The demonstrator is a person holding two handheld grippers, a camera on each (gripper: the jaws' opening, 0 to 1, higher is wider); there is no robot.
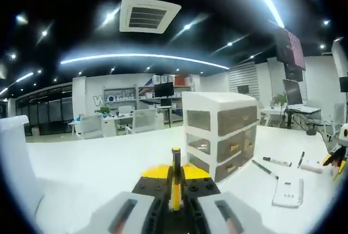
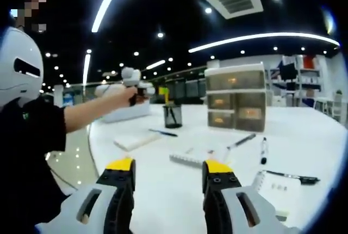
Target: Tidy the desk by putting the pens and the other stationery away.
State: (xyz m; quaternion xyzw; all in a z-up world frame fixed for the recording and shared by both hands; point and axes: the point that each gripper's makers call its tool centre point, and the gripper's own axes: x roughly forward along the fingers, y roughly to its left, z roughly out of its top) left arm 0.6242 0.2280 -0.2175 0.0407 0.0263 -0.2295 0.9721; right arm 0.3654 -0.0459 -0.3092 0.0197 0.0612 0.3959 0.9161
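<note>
My left gripper (image 1: 175, 190) is shut on a black and yellow pen (image 1: 175, 168) that stands up between its yellow-tipped jaws. In the right gripper view, a person's hand holds that left gripper (image 2: 161, 92) just above a black mesh pen cup (image 2: 172, 115). My right gripper (image 2: 169, 173) is open over the white desk with nothing between its jaws. Ahead of it lie several pens, among them a dark pen (image 2: 163, 133), a marker (image 2: 263, 149) and a grey pen (image 2: 241, 140). A white ruler (image 2: 187, 159) and a notepad (image 2: 277, 190) lie closer.
A white drawer unit (image 1: 220, 136) (image 2: 236, 98) stands on the desk (image 1: 109, 163). Beside it lie pens (image 1: 277, 161), a spiral notepad (image 1: 288, 192) and a small white block (image 1: 311, 166). A flat notebook (image 2: 136, 140) lies left of the cup. The person's arm (image 2: 81, 114) reaches across on the left.
</note>
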